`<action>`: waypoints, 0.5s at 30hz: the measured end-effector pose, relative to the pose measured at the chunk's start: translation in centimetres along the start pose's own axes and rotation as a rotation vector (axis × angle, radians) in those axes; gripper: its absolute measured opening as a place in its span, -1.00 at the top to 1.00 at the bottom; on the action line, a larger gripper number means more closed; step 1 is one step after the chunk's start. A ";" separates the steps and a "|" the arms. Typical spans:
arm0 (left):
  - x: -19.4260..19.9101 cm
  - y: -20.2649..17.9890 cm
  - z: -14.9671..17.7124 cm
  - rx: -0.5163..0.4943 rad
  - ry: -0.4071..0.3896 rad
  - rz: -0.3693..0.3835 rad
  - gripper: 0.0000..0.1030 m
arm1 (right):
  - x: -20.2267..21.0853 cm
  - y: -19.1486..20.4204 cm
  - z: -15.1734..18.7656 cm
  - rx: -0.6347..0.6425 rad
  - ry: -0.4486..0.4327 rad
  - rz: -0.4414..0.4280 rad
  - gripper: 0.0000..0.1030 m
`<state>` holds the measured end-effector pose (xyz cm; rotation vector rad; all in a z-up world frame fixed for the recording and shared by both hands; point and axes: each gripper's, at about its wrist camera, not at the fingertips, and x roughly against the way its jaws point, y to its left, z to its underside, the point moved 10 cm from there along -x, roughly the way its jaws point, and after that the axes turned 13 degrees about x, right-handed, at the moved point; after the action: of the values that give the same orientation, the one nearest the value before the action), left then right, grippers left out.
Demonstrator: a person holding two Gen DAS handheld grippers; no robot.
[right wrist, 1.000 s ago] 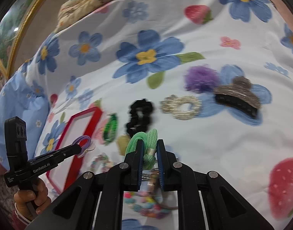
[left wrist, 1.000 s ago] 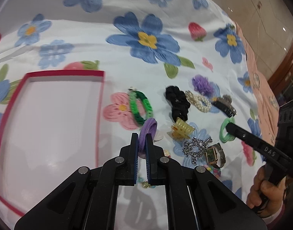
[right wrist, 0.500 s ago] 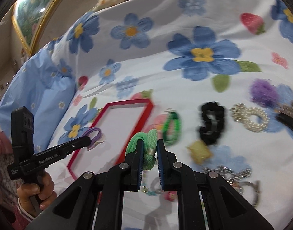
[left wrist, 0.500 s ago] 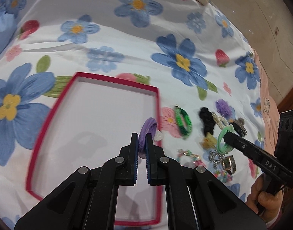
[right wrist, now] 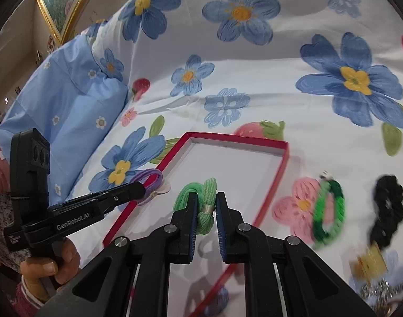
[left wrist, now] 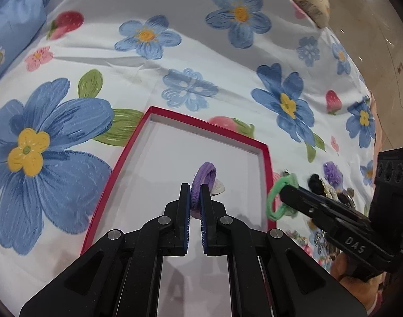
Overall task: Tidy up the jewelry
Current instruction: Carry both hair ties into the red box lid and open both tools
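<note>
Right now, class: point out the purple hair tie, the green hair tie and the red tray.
purple hair tie (left wrist: 204, 173), left wrist view, upper loop.
green hair tie (right wrist: 209, 189), right wrist view, thick band.
red tray (left wrist: 209, 127), left wrist view, far rim.

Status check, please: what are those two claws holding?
Left gripper shut on purple hair tie. Right gripper shut on green hair tie. Red tray below, unobstructed.

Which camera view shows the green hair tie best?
The right wrist view: the green hair tie sits close and centred, clamped in the right gripper, with its metal band visible. The left wrist view shows it only small, at the side, partly hidden behind that gripper.
</note>
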<state>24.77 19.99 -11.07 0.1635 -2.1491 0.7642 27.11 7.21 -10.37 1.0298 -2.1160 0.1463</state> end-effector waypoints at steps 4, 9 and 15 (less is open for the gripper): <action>-2.1 0.9 -0.6 0.031 0.032 0.001 0.89 | -3.0 -1.1 0.1 -0.015 0.053 -0.002 0.74; -4.7 1.8 -1.4 0.060 0.063 -0.007 0.89 | -5.7 -2.3 0.1 -0.021 0.100 0.002 0.74; -6.3 2.9 -1.7 0.082 0.090 -0.029 0.88 | -7.6 -3.0 -0.1 0.005 0.149 0.028 0.73</action>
<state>28.96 22.42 -16.35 0.1995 -2.0278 0.8283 32.27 10.02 -16.13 0.9622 -1.9965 0.2348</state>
